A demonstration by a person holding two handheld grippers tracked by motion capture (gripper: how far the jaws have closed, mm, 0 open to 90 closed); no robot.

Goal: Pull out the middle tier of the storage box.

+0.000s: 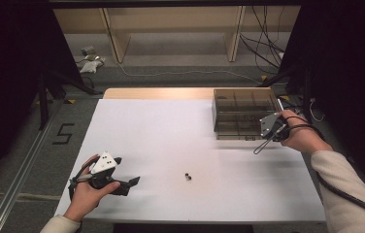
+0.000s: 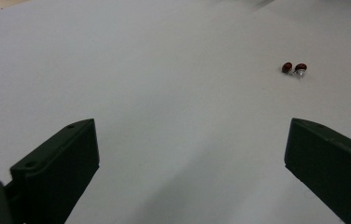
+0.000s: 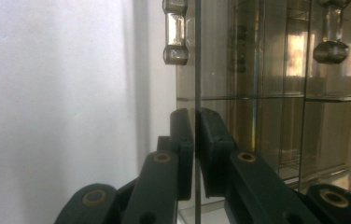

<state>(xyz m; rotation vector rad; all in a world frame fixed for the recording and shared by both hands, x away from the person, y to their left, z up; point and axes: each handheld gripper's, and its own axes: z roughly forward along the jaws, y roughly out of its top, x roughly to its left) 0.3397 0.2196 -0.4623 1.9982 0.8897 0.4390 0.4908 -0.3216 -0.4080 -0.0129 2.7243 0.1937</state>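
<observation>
A smoky see-through box [image 1: 245, 114] with inner compartments stands at the table's far right. My right gripper [image 1: 266, 130] is at its front right corner. In the right gripper view its jaws [image 3: 196, 122] are shut on a thin clear pane of the box [image 3: 197, 56], one pad on each side. Whether that pane is a lid or a wall I cannot tell. My left gripper [image 1: 131, 185] rests near the table's front left, open [image 2: 187, 140] with nothing between its fingers. Two small dark red studs [image 1: 188, 175] [image 2: 294, 68] lie together on the white tabletop, to the right of the left gripper.
The white tabletop [image 1: 171, 136] has a bare wooden strip [image 1: 156, 93] along its far edge. Beyond it, cables [image 1: 263, 46] and wooden shelf legs [image 1: 115, 34] stand on the floor. A floor marking "5" [image 1: 63, 133] lies left of the table.
</observation>
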